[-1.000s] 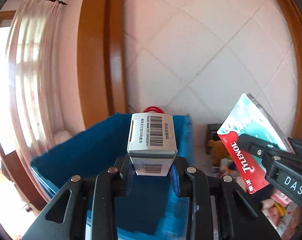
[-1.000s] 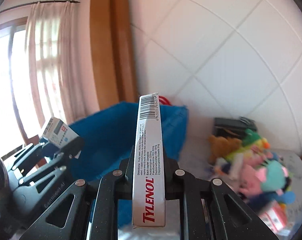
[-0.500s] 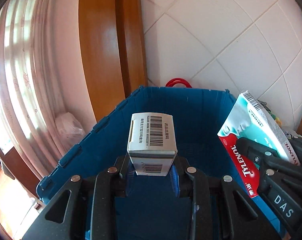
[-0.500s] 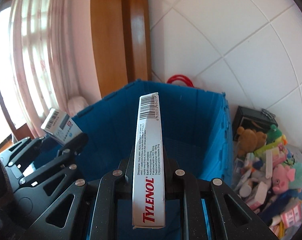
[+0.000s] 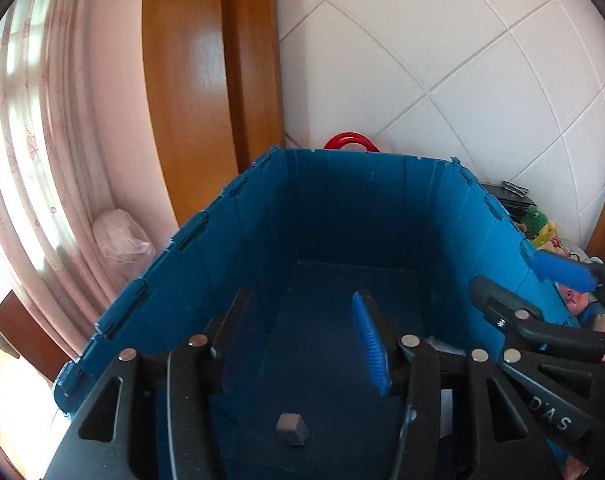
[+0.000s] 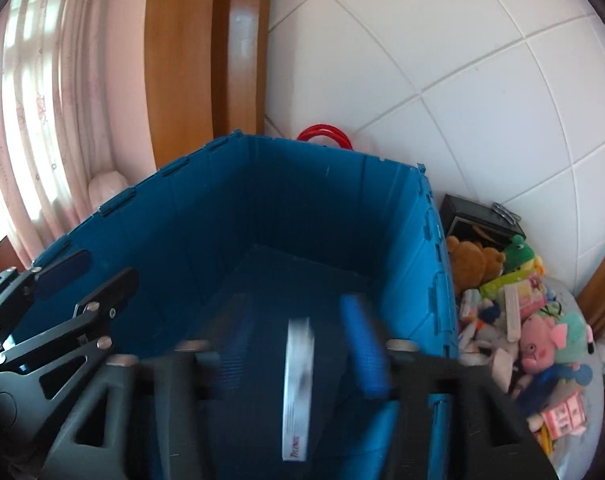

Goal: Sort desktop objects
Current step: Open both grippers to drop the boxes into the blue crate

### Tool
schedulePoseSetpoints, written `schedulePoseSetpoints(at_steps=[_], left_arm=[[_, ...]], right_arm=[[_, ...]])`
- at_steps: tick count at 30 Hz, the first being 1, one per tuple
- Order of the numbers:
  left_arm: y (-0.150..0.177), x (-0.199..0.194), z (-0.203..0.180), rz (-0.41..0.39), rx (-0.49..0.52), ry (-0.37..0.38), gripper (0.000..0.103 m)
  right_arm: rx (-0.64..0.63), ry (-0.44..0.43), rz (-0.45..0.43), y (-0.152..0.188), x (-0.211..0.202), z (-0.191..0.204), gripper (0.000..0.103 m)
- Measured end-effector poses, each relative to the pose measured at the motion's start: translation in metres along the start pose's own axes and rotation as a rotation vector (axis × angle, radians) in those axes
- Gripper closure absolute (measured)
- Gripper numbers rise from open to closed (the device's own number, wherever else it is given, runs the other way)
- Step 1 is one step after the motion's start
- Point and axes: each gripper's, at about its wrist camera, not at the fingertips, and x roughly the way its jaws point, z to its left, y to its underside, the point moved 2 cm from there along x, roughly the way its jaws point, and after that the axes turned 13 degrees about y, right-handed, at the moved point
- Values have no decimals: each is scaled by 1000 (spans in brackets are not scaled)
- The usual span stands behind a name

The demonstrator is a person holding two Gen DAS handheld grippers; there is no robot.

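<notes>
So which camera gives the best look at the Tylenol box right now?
The right wrist view. The Tylenol box stands edge-on between the right gripper, whose jaws have just been opening and no longer press it, over the blue crate. It is blurred but plainly there. The left wrist view shows none of it, only the right gripper.

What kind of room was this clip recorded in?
Probably a room in a home: a white tiled wall, a sheer curtain beside wooden trim, and a heap of soft toys next to a blue crate.
</notes>
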Motion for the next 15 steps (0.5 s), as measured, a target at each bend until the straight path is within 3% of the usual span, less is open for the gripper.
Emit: schedulePoseSetpoints(at_steps=[2,6,8,15], left_arm=[[1,-2,11,-13,-8,11,46],[3,-10,16,-36,-17,27,40],[5,-15,15,-44,-20,41,31],[16,-40,-1,-77,-4,109,25]], right_arm=[[1,28,-18,1,-4,-2,28],[10,73,-48,4,-14,-9,0],[10,97,-74,7,-25,-13,0],[31,114,-98,27,-53,-33,0]])
